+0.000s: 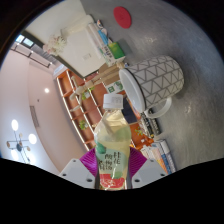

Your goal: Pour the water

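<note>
Between my gripper (112, 172) fingers sits a plastic drink bottle (113, 140), white cap on, yellowish liquid inside, label low on the body; both magenta pads (90, 160) press its lower sides, so I read it as clamped. Just beyond stands a white patterned mug (155, 80) on the grey table (190, 40). Judgement: thin walls will flex, liquid makes it bottom-heavy; hold at the label band, squeeze lightly.

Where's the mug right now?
The mug sits beyond the fingers on the table, just past the bottle held in the gripper.
</note>
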`<state>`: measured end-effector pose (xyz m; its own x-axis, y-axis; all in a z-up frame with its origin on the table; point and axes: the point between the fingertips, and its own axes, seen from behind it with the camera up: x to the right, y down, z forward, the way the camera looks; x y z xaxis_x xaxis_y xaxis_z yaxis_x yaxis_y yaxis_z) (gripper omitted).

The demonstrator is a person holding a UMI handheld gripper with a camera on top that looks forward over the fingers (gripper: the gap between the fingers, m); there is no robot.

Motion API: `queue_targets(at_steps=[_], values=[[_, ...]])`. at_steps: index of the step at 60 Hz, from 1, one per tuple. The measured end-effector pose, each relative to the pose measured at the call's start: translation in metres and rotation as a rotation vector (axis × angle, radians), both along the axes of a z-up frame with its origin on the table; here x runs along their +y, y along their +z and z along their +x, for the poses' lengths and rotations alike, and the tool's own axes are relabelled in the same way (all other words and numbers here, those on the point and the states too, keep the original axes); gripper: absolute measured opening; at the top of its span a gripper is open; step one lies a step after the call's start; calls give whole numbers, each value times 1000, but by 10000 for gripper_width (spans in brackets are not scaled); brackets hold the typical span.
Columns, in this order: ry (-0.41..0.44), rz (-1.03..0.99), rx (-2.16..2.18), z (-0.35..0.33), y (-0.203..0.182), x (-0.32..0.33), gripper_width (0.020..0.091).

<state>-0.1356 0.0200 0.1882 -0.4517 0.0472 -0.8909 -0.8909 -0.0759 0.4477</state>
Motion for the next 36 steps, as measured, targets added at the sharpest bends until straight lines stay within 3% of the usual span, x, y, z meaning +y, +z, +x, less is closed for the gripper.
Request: queue_targets(at_steps=[13,26,36], values=[[51,36,-728,7,28,-6,367],[-80,-81,-1477,90,53,-2,376],[-205,-380,-1965,201,29,-8,376]])
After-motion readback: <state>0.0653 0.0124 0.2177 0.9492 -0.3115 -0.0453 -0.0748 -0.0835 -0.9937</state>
